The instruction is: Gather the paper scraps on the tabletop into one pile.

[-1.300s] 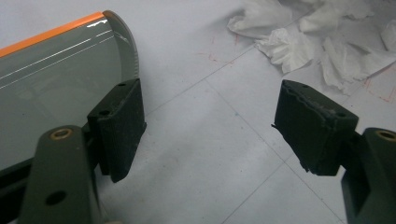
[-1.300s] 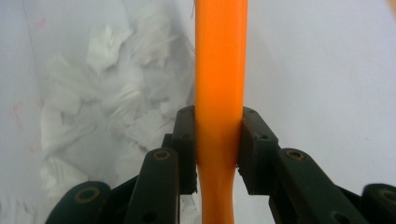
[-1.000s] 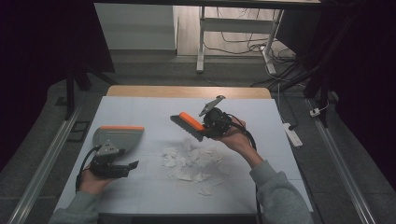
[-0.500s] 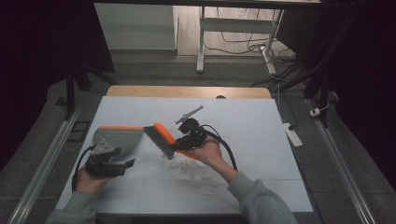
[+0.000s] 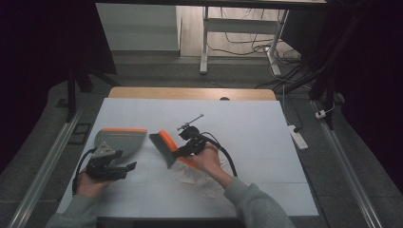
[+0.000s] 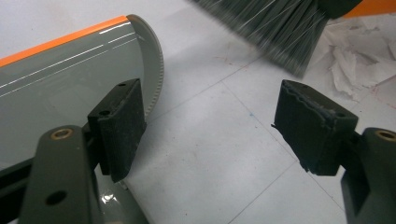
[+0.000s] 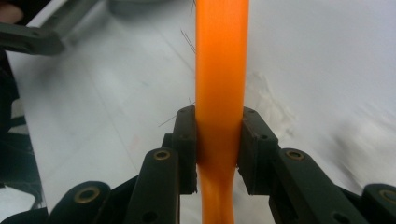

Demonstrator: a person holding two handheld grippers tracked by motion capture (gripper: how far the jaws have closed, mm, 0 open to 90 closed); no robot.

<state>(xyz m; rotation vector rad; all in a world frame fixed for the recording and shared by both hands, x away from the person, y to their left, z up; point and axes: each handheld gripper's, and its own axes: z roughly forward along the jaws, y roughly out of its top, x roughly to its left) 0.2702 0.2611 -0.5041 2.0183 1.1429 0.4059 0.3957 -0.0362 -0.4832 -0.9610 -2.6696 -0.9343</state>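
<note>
A grey dustpan (image 5: pixel 119 140) with an orange front strip lies on the white table at the left. My left gripper (image 5: pixel 124 166) rests at its near side, jaws open wide; in the left gripper view the left gripper (image 6: pixel 219 112) has bare table between its pads, and the dustpan (image 6: pixel 60 88) lies under the left pad. My right gripper (image 5: pixel 184 152) is shut on the orange handle of a hand brush (image 5: pixel 164 147). The brush's grey bristles (image 6: pixel 275 28) point down just right of the dustpan. The handle (image 7: pixel 222 56) runs up between the right gripper (image 7: pixel 218 126) pads. Torn white paper scraps (image 5: pixel 195 178) lie under the right hand.
The white table cover (image 5: pixel 256 133) ends at a wooden strip (image 5: pixel 190 93) along the far edge. A white power strip (image 5: pixel 297 137) lies on the floor to the right. Metal rails (image 5: pixel 47 161) run along both sides of the table.
My right gripper has carried the brush leftward and down, from the table's middle to just beside the dustpan. The left gripper and dustpan have stayed put.
</note>
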